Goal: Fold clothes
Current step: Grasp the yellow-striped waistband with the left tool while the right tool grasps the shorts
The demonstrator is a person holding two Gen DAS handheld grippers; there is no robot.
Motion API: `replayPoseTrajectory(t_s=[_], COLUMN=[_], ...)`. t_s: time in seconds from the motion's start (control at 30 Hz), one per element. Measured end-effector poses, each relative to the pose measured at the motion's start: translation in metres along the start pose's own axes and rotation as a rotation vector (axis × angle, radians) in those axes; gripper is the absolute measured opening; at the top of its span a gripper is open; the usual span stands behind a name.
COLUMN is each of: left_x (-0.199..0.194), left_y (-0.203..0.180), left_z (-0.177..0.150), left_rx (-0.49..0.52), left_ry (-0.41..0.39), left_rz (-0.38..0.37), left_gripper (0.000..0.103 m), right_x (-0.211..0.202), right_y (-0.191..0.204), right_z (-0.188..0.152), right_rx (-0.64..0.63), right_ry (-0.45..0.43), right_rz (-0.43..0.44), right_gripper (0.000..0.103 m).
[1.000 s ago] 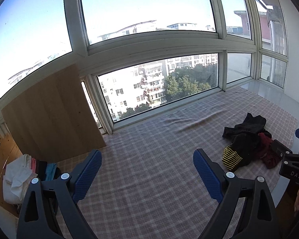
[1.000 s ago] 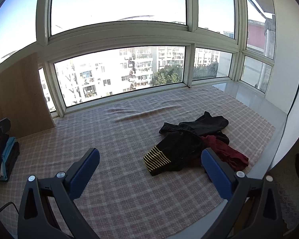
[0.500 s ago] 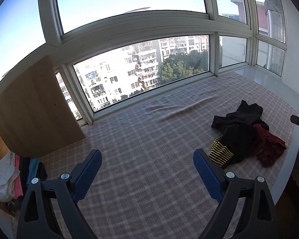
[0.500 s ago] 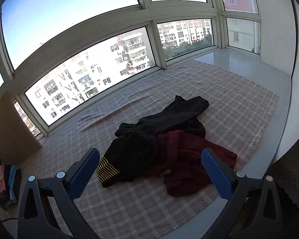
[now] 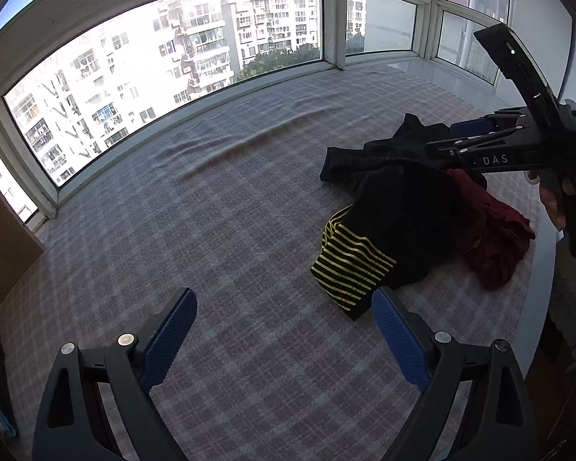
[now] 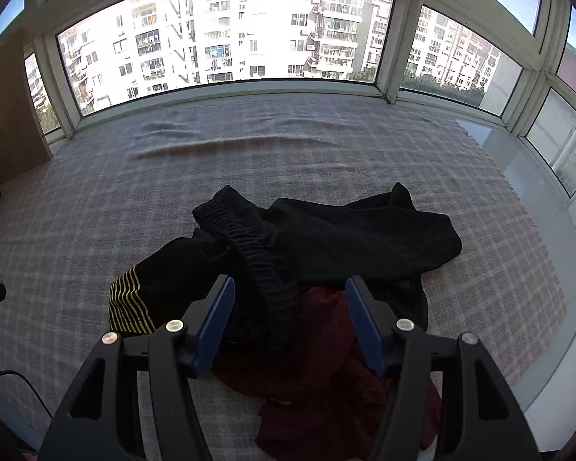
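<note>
Clothes [image 6: 326, 253] lie heaped on the checked cloth [image 5: 211, 230] near its right edge; the right gripper [image 6: 290, 288] hovers over them, jaws parted, empty; the left gripper [image 5: 284, 307] gapes wide alongside.

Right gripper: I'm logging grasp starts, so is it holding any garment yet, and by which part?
Nothing is held. The right gripper is open over the black garment's elastic waistband, not closed on it.

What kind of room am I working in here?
Likely a high-rise apartment's bay-window nook: curved white-framed windows face residential towers, and a plaid-covered platform holds a heap of black and dark red clothes.
</note>
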State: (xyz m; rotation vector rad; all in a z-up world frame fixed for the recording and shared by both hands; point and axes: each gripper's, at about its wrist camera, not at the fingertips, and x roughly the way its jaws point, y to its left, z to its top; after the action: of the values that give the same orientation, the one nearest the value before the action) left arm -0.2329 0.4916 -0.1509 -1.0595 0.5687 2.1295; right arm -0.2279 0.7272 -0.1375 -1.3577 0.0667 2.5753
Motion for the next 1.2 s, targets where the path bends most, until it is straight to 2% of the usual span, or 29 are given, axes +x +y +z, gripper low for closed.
replayPoseTrajectory(t_s=[0.07,0.23,0.5,0.57,0.6,0.63,0.67,0.7,0.73,0.87,1.0,1.2], left_x=[0.02,0.047,0.079,0.085,0.088,0.091,0.095,0.098,0.1,0.098,0.079,0.019], left_y=[-0.01,-0.015,-0.028,-0.033,-0.035,-0.037,-0.038,-0.04,-0.04,-0.036,-0.021,0.026], left_z=[-0.002,0.006,0.021,0.02,0.019,0.019,0.018,0.017,0.017,0.016,0.024,0.05], left_rx=[0.03,0.08,0.114,0.13,0.139,0.145,0.151,0.155,0.148,0.128,0.102,0.033], left_ry=[0.033,0.04,0.097,0.112,0.121,0.137,0.152,0.167,0.178,0.168,0.124,-0.024], left_rz=[-0.005,-0.008,-0.102,-0.115,-0.118,-0.124,-0.131,-0.14,-0.163,-0.193,-0.204,-0.142], left_gripper=[0.092,0.092,0.092,0.084,0.069,0.047,0.035,0.016,0.01,0.005,0.002,0.001], right_x=[0.025,0.068,0.117,0.118,0.117,0.116,0.116,0.114,0.111,0.107,0.093,0.023], right_y=[0.013,0.044,0.049,0.046,0.042,0.038,0.034,0.03,0.026,0.015,0.003,-0.039], right_z=[0.016,0.038,0.043,0.042,0.042,0.042,0.042,0.042,0.042,0.04,0.044,0.064], right_rx=[-0.089,-0.263,-0.289,-0.267,-0.242,-0.218,-0.192,-0.164,-0.142,-0.079,-0.016,0.202], right_ry=[0.046,0.136,0.292,0.304,0.31,0.316,0.32,0.32,0.315,0.319,0.28,0.082], right_rz=[-0.007,-0.004,0.063,0.088,0.111,0.134,0.156,0.173,0.183,0.208,0.223,0.331], right_gripper=[0.06,0.061,0.063,0.063,0.058,0.052,0.039,0.031,0.03,0.016,0.009,0.008])
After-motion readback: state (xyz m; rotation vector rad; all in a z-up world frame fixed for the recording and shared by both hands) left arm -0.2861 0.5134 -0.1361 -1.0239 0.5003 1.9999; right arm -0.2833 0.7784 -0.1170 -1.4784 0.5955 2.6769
